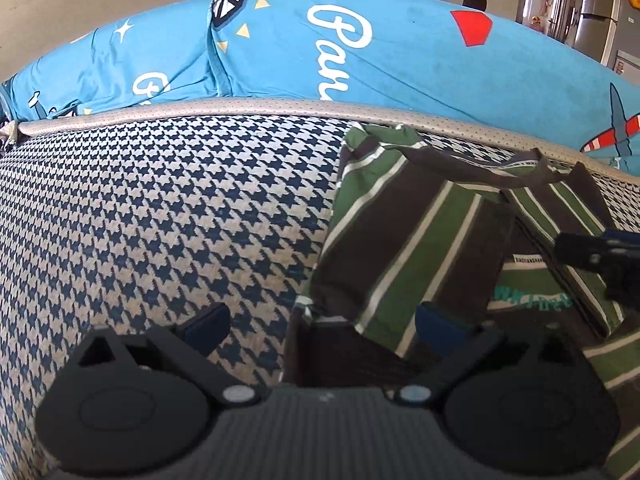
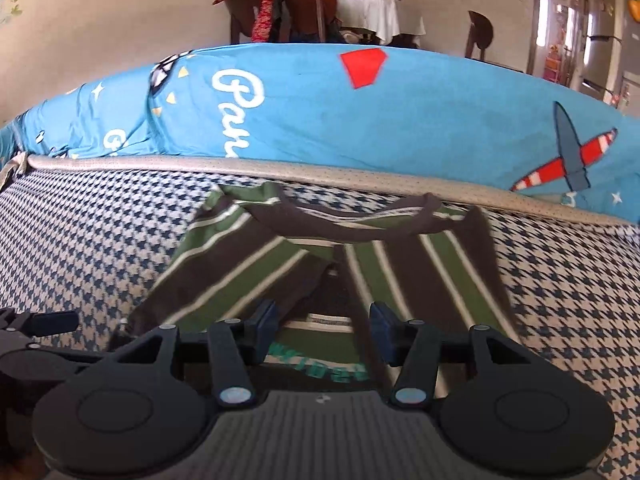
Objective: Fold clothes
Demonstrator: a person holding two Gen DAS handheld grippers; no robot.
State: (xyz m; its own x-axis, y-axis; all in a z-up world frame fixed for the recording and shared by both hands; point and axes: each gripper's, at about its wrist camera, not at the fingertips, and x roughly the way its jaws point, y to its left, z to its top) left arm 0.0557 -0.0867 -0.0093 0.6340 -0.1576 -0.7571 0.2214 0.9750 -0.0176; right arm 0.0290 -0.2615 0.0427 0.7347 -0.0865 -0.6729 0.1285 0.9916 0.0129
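Note:
A green and brown striped shirt (image 1: 420, 232) (image 2: 240, 272) lies flat on a blue-and-white houndstooth surface (image 1: 160, 220) (image 2: 80, 232). Its two sides are folded in over the middle, its collar faces away, and teal lettering shows between the flaps. My left gripper (image 1: 322, 328) stands wide open at the shirt's left edge, one finger over the bare surface and the other over the folded flap. My right gripper (image 2: 324, 328) is open above the shirt's middle, nothing clamped between its fingers. Each gripper shows in the other's view: the right gripper (image 1: 576, 250), the left gripper (image 2: 52, 322).
A beige piped edge (image 1: 240, 106) borders the surface behind the shirt. Beyond it rises a bright blue printed sheet (image 1: 400, 52) (image 2: 400, 120). Farther back stand chairs, a white-clothed table (image 2: 372, 12) and a steel fridge (image 2: 600, 40). Bare houndstooth lies left of the shirt.

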